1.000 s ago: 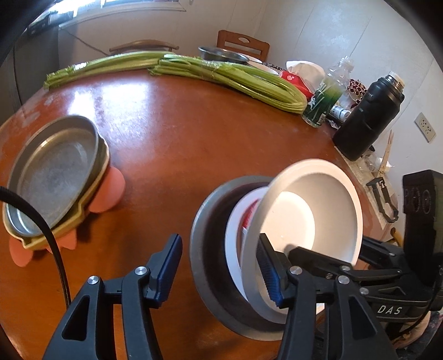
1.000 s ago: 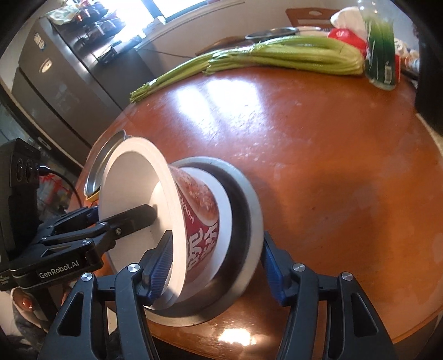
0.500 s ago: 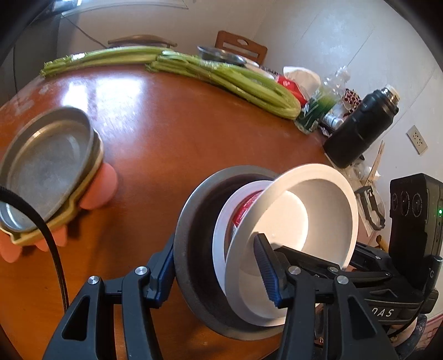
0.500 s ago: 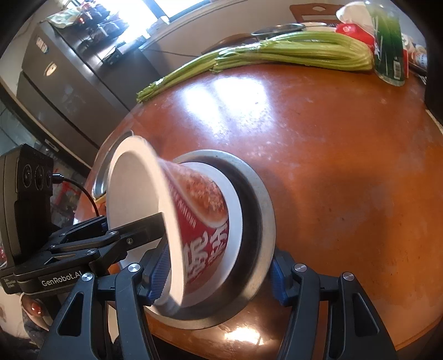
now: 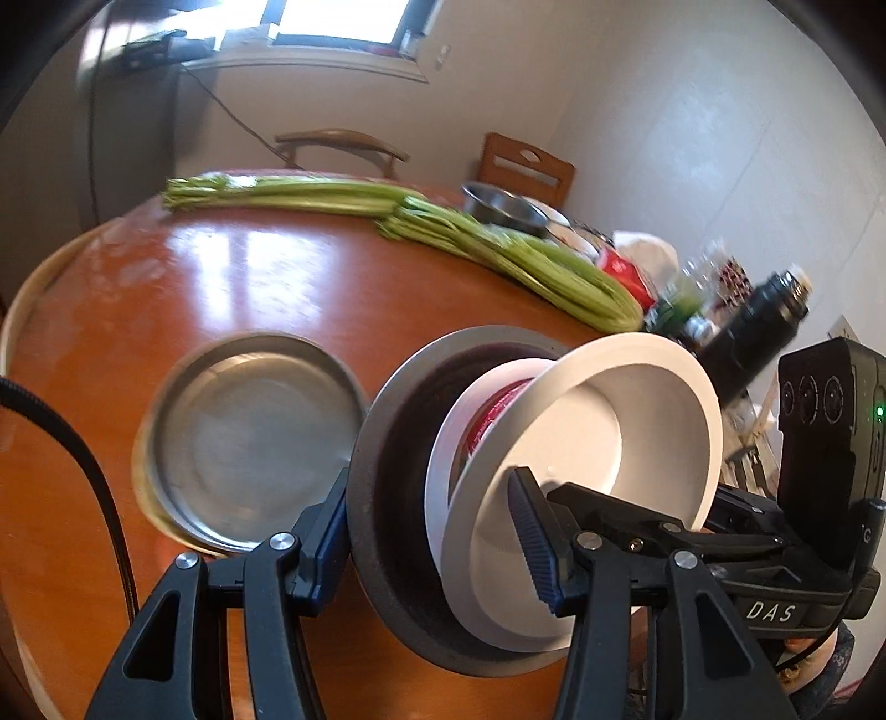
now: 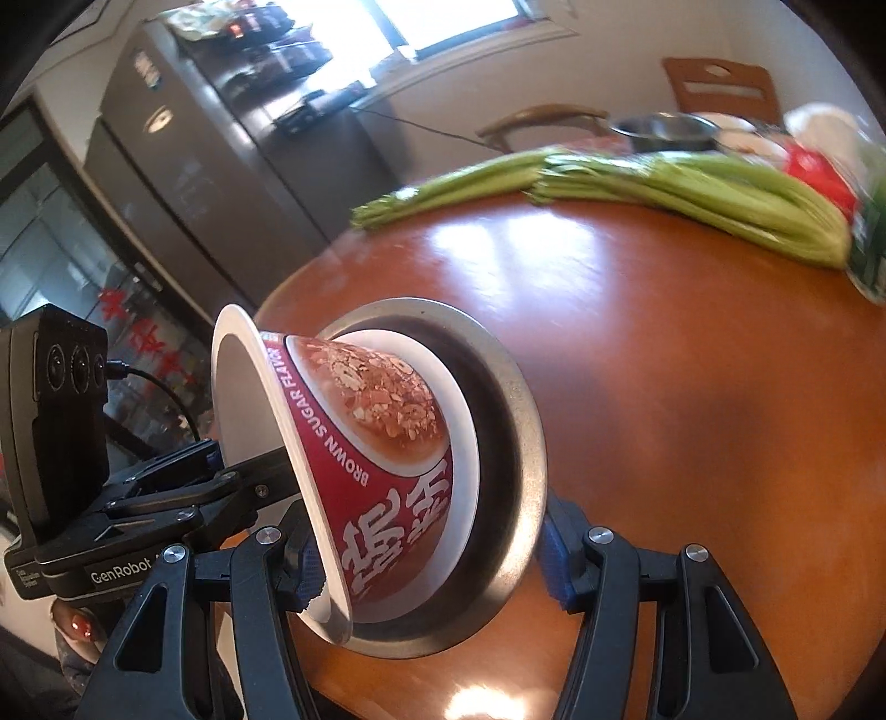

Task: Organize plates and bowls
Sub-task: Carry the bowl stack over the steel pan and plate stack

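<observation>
Both claws, left claw [image 5: 432, 534] and right claw [image 6: 432, 554], clamp tilted stack, metal plate [image 5: 387, 498] plus paper bowls [image 6: 382, 443], above bench [image 6: 692, 360].

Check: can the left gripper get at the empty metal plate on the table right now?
Probably not: the left gripper is shut on the tilted bowl stack. The metal plate lies unobstructed beyond.

Round wooden table [image 5: 266, 288], glossy reddish-brown, with window glare on its top. Bright window [image 5: 343, 22] set in the far wall above a sill. Two wooden chairs [image 5: 529, 169] stand behind the table. Walls plain white. Dark refrigerator [image 6: 183, 166] stands left of the window.
</observation>
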Motion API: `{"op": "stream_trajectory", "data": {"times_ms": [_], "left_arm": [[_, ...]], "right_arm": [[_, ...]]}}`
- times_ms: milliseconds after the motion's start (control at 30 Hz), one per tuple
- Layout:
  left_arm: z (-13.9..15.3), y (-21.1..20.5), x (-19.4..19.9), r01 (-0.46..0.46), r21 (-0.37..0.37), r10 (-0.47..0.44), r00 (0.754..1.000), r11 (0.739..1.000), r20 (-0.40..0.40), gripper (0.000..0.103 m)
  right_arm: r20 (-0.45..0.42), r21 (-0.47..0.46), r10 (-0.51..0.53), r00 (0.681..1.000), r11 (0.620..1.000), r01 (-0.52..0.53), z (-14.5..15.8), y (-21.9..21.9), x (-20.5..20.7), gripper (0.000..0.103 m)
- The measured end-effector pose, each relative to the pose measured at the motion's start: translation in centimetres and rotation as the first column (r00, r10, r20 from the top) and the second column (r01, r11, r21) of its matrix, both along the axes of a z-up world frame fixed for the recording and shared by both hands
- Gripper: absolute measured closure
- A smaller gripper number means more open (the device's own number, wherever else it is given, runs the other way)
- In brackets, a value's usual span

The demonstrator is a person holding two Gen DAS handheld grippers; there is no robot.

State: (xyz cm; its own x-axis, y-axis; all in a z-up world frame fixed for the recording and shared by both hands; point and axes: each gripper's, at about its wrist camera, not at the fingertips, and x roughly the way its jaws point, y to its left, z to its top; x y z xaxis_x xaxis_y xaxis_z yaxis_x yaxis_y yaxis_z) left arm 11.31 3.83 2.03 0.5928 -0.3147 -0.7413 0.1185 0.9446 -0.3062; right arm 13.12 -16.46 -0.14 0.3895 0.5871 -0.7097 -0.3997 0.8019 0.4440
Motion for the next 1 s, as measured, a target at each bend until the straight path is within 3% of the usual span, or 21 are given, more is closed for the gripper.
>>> {"op": "stream_trajectory", "data": {"times_ms": [267, 467, 1000], "left_arm": [[1.5, 6.2, 0.5, -0.091, 0.007, 0.091, 0.996, 0.996, 0.019, 0.050], [0.7, 10.0, 1.9, -0.132, 0.002, 0.132, 0.991, 0.991, -0.006, 0.050], [-3.2, 11.3, 4.1, -0.108, -0.023, 0.107, 0.992, 0.994, -0.066, 0.049]], "right_arm": [[0.013, 0.025, 0.089, 0.996, 0.996, -0.089, 1.4, 6.8, 2.6, 0.040], [-0.006, 0.013, 0.143, 0.990, 0.990, -0.143, 0.6, 11.4, 4.6, 0.040], [-0.049, -0.036, 0.126, 0.991, 0.991, -0.128, -2.2, 12.8, 6.9, 0.040]]}}
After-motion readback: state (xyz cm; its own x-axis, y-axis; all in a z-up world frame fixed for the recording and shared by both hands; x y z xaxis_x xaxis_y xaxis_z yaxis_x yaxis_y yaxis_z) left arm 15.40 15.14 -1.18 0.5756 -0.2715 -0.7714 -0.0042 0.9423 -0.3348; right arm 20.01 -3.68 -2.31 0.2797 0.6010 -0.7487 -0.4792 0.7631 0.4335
